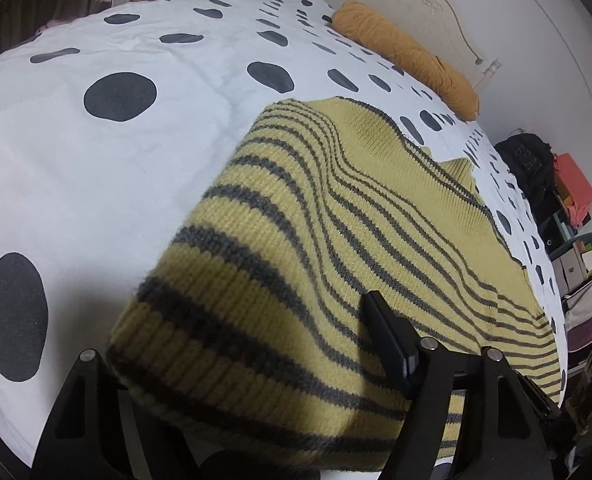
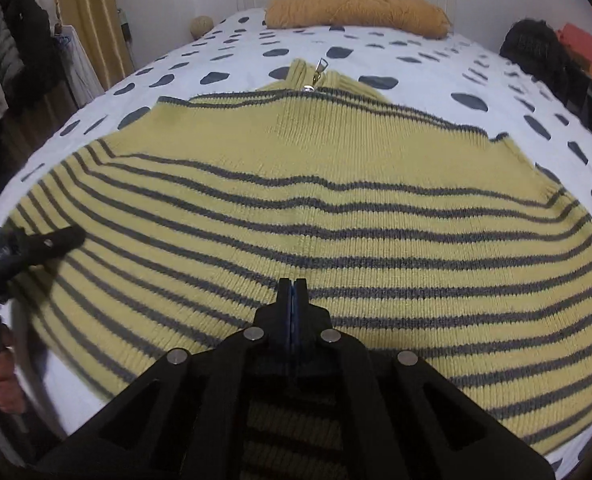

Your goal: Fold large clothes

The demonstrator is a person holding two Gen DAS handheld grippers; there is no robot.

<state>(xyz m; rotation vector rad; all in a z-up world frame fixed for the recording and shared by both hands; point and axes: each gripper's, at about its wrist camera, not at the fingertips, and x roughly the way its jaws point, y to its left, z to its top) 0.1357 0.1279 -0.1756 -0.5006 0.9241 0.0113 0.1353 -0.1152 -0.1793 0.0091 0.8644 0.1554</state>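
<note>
A yellow sweater with grey stripes (image 2: 316, 184) lies flat on the bed, its zip collar (image 2: 316, 74) toward the headboard. In the left wrist view the sweater (image 1: 296, 240) rises over the left finger, and its hem is draped between the fingers. My left gripper (image 1: 256, 344) has its right finger (image 1: 388, 336) on top of the knit; the left finger is hidden under it. My right gripper (image 2: 292, 292) is shut, its tips pressed together just above the sweater's lower middle. The left gripper also shows in the right wrist view (image 2: 56, 240) at the sweater's left edge.
The white bedcover with dark spots (image 1: 116, 152) spreads all round the sweater. An orange bolster (image 2: 356, 12) lies by the headboard. A black bag (image 2: 536, 48) and orange items stand right of the bed. Curtains and hung clothes (image 2: 28, 48) are on the left.
</note>
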